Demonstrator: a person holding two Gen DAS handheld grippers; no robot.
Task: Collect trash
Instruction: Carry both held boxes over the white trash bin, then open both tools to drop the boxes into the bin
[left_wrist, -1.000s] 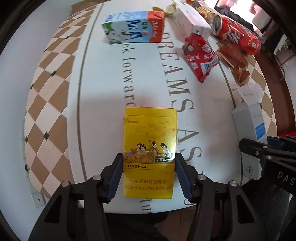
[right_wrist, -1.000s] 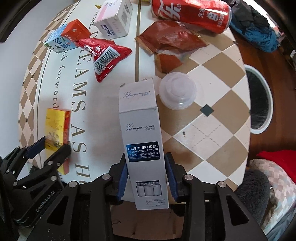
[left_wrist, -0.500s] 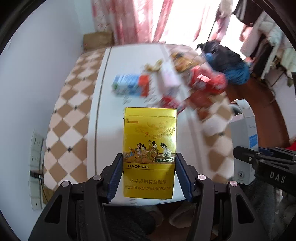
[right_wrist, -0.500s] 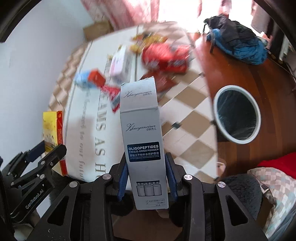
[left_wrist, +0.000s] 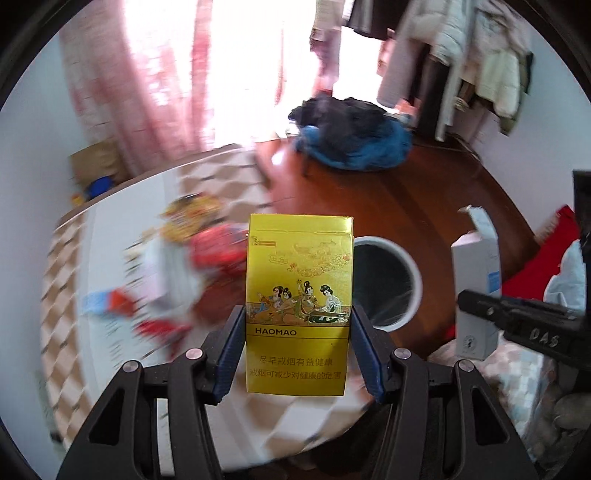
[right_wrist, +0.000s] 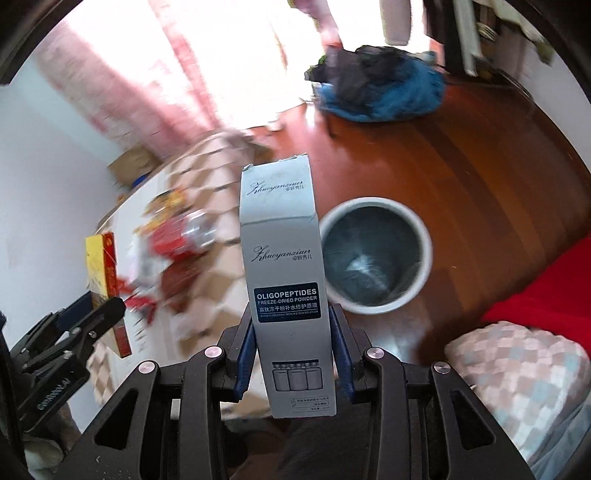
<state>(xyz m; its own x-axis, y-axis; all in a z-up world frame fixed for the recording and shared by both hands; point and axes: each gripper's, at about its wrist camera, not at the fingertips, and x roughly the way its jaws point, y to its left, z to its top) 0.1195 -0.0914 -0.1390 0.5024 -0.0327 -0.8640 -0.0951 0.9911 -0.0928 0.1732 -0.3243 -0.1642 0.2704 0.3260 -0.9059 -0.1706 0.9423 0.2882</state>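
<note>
Both grippers have risen from the table since a second ago and swung toward the floor; the bin, barely in view before, now sits ahead of each camera. Left gripper (left_wrist: 298, 350) is clamped on the yellow pack (left_wrist: 298, 295), blue pads pressing its two long sides; the pack stands upright and its lower edge hides the gap between the fingers. Right gripper (right_wrist: 293, 350) is clamped likewise on the grey carton (right_wrist: 286, 280), whose torn top flap stands open; the small print at its base is illegible. The white-rimmed bin (right_wrist: 424, 236) stands on the wood floor beyond the carton, dark liner inside, a pale scrap at the bottom that cannot be identified; in the left view the pack covers the bin's (left_wrist: 413, 266) left part. The table (left_wrist: 110, 369) is motion-blurred in both views; the trash on it (left_wrist: 207, 251) reads only as red, white and blue smears. Each gripper appears at the edge of the other's view, cut off by the frame. A blue and black heap (right_wrist: 376, 85) lies on the floor farther back, indistinct.
</note>
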